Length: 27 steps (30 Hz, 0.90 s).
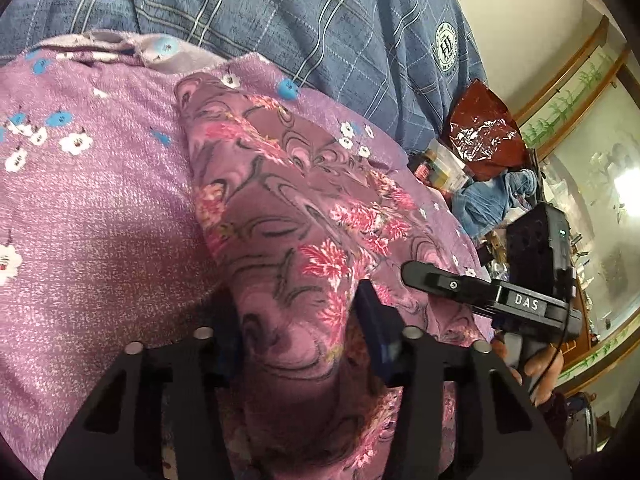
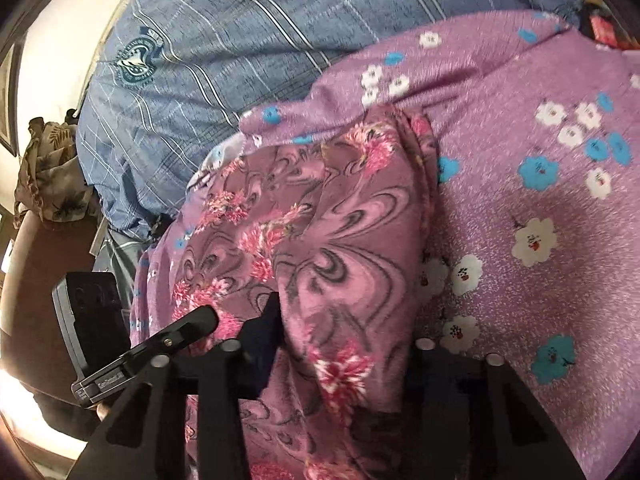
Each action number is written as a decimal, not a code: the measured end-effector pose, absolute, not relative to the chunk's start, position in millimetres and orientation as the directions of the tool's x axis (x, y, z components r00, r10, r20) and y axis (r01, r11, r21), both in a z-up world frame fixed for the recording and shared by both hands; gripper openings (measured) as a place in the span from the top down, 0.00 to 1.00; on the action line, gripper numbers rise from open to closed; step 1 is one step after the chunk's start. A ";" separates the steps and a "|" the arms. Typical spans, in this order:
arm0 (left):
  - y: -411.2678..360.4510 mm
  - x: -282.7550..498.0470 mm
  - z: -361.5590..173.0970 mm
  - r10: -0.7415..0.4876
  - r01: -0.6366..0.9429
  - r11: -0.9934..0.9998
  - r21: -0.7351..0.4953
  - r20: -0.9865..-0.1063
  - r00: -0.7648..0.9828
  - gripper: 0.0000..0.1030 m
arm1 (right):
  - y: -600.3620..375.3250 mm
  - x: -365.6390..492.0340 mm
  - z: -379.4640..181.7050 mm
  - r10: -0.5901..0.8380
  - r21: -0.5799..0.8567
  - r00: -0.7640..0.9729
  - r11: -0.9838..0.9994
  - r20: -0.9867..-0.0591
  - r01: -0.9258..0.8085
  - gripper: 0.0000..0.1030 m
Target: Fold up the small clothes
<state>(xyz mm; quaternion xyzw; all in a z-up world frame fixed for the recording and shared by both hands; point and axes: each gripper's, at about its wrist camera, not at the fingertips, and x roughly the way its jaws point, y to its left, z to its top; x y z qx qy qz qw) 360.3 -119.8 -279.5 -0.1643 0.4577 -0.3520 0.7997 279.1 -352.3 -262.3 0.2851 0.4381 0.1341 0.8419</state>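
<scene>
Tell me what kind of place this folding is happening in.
Probably a lived-in room at home: a purple flowered bedspread serves as the work surface, framed glass panels painted with bamboo line the wall, and a cluttered side surface holds a red foil bag.

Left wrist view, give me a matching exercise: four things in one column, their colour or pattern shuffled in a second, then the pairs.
Things:
1. shirt
2. held cloth
3. bedspread
4. crinkled bag

Descriptions:
A. shiny dark red
B. blue plaid
C. mauve with pink flowers and grey swirls
D. lilac with white and blue flowers

Pairs: 1-B, 2-C, 3-D, 4-A
</scene>
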 end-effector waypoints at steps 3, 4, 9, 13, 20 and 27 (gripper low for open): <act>-118.4 349.5 -265.8 -0.707 0.437 0.705 -0.559 -0.602 0.371 0.68 | -344.8 269.0 -248.4 0.417 0.538 0.617 0.843 -0.667 0.013 0.63; -117.1 345.8 -261.6 -0.708 0.444 0.704 -0.554 -0.596 0.379 0.70 | -343.4 265.7 -243.5 0.407 0.531 0.630 0.847 -0.661 0.009 0.63; -95.6 321.4 -225.2 -0.716 0.465 0.698 -0.544 -0.539 0.444 0.70 | -338.6 249.4 -214.8 0.435 0.566 0.693 0.823 -0.574 -0.048 0.63; -67.4 302.0 -199.6 -0.701 0.470 0.713 -0.521 -0.521 0.486 0.70 | -323.9 242.3 -197.4 0.498 0.613 0.699 0.783 -0.514 -0.107 0.63; -12.4 272.4 -189.8 -0.640 0.429 0.768 -0.475 -0.556 0.530 0.70 | -265.5 231.9 -191.0 0.572 0.647 0.630 0.750 -0.526 -0.141 0.63; 12.9 277.7 -242.3 -0.535 0.328 0.844 -0.424 -0.703 0.469 0.66 | -208.9 231.2 -227.4 0.522 0.569 0.546 0.817 -0.655 -0.098 0.64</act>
